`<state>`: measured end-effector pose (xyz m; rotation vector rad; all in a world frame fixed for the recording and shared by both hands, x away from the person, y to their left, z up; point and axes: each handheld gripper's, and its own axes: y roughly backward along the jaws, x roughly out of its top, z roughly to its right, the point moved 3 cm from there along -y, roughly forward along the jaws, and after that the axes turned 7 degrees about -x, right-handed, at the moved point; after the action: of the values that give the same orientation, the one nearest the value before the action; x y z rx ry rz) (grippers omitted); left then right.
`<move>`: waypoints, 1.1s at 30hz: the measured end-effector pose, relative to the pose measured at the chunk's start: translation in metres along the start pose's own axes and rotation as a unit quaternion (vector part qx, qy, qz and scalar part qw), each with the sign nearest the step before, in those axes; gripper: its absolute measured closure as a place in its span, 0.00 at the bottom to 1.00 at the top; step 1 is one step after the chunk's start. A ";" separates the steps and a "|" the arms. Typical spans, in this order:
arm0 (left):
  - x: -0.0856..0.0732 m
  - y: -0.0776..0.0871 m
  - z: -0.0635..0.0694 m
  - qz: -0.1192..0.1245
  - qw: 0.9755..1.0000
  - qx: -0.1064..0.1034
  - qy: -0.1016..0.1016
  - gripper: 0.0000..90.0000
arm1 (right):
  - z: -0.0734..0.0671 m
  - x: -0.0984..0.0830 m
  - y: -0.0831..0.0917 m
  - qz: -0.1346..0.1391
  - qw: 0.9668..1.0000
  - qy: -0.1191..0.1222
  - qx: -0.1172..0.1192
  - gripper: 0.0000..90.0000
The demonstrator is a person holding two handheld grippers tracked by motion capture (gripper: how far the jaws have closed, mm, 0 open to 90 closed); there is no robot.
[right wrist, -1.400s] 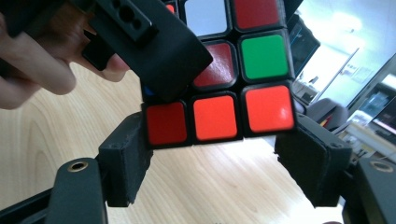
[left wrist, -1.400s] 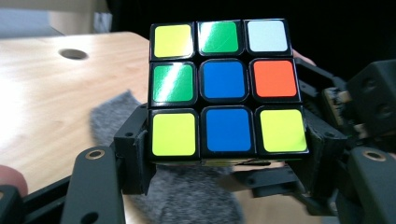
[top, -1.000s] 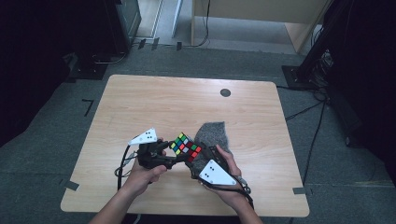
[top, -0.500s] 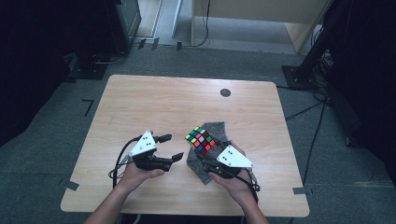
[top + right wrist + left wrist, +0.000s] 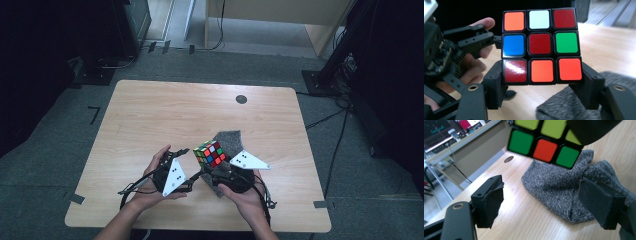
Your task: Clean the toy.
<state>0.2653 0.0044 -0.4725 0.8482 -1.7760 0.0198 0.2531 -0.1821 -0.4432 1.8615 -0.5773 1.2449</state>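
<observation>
Right now my right tongs [image 5: 541,82] grip the cube [image 5: 541,46] by its bottom layer and hold it above the sock [image 5: 564,192], clear of the counter [image 5: 150,115]. My left tongs [image 5: 549,205] stand empty just beside it, jaws apart and just closing a little with nothing between them. I judge this a regrasp between turns. Next I need to bring the left jaws squarely over one outer layer, then close and twist.

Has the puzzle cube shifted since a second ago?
Yes. The cube, held in the right gripper, has moved rightward, from beside the grey cloth to over its left edge.
</observation>
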 end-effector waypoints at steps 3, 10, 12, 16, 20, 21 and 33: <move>0.001 0.001 0.001 0.006 1.000 -0.004 -0.003 0.25 | -0.002 -0.002 -0.003 -0.020 0.999 -0.016 0.020 0.39; 0.003 0.004 0.003 0.027 0.999 -0.013 -0.012 0.32 | -0.006 -0.005 -0.008 -0.058 0.996 -0.043 0.045 0.39; 0.002 0.005 0.005 0.027 0.999 -0.017 -0.020 0.35 | -0.005 -0.006 -0.009 -0.068 0.995 -0.055 0.056 0.39; 0.002 0.005 0.003 0.030 0.999 -0.030 -0.007 0.37 | 0.000 -0.007 -0.010 -0.070 0.992 -0.077 0.076 0.38; -0.002 0.005 -0.004 0.021 0.999 -0.041 0.028 0.37 | 0.003 -0.003 -0.006 -0.048 0.993 -0.074 0.076 0.30; -0.004 0.005 -0.007 0.020 0.998 -0.040 0.040 0.37 | 0.005 -0.001 -0.003 -0.036 0.994 -0.074 0.076 0.30; -0.014 0.007 -0.033 0.020 0.982 -0.085 0.169 0.37 | 0.046 -0.023 -0.015 -0.038 0.997 0.006 -0.067 0.34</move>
<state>0.2908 0.0310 -0.4687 0.6431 -1.4527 0.0360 0.2791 -0.2125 -0.4782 1.7470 -0.5641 1.1400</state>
